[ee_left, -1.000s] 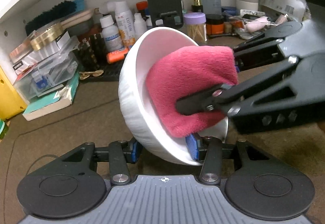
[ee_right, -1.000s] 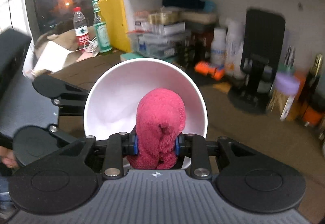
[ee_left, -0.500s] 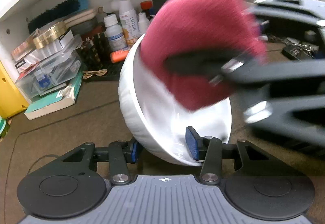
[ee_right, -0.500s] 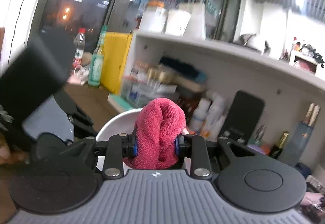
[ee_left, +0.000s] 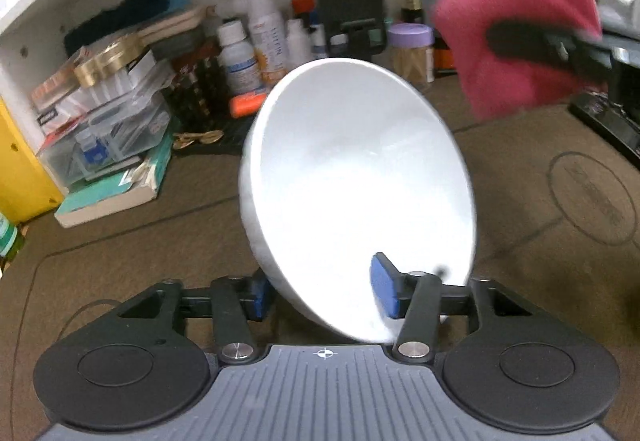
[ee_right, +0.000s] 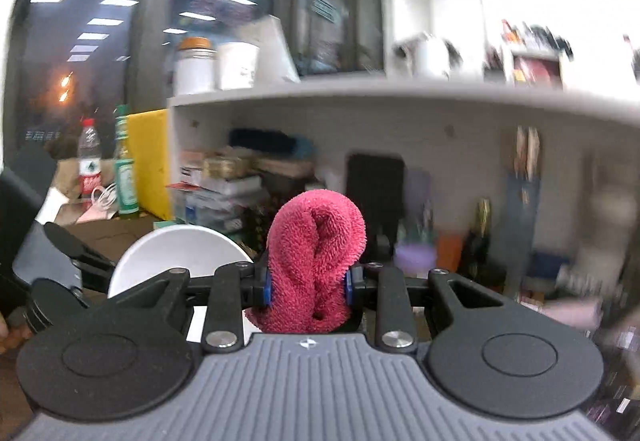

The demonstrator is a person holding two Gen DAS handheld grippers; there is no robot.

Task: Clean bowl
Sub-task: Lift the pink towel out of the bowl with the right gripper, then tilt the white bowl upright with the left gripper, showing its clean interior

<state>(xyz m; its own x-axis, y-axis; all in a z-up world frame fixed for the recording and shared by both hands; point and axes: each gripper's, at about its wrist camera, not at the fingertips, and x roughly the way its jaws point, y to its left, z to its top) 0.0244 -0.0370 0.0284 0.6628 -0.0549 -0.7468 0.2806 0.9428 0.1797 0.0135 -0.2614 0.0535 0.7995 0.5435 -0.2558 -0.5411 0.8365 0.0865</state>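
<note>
Where the red cloth (ee_right: 316,261) wiped inside the bowl (ee_left: 360,193) before, the right tool (ee_right: 307,287) now clamps it clear, the left tool (ee_left: 322,291) opening round the rim

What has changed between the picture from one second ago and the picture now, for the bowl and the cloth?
The folded pink terry cloth, clamped in the right gripper, has come out of the white ceramic bowl and moved up and away to the right of it. The left gripper is opening its jaws around the bowl's rim, and the bowl now looks blurred. The shelf clutter and the brown desk mat stayed as they were.
</note>
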